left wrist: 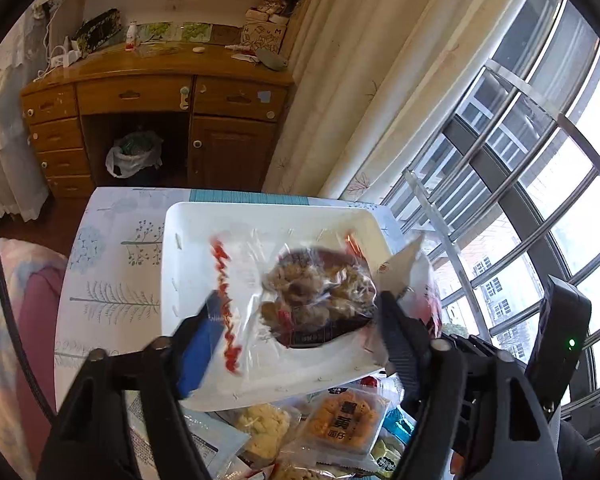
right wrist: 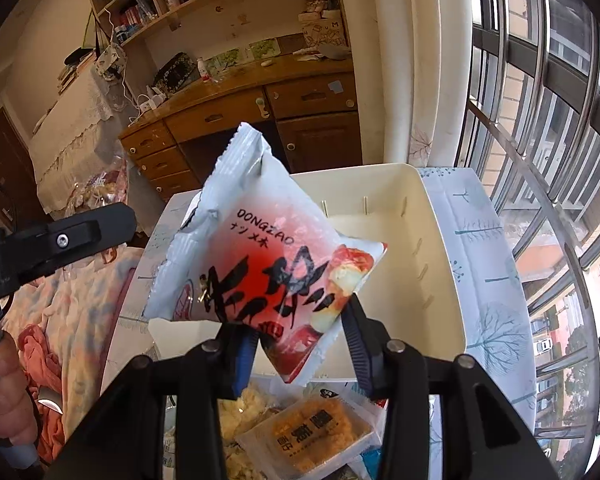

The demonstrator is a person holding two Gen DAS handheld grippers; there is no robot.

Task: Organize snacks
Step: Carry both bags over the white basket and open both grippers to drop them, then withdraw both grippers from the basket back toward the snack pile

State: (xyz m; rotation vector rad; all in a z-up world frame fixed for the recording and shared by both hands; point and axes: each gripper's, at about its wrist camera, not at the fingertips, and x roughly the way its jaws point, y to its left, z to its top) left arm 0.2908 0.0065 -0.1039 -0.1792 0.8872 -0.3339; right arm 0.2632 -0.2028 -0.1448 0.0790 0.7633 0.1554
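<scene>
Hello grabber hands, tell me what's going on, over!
Left gripper open, clear packet of brown snacks dropping into white plastic bin. Right gripper shut on red-and-white DONGZAO packet above bin. Nothing blocking.

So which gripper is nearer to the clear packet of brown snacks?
Left. The clear packet sits between the left gripper's open fingers, above the white bin. The right gripper is off to its side, shut on a red-and-white packet.
</scene>
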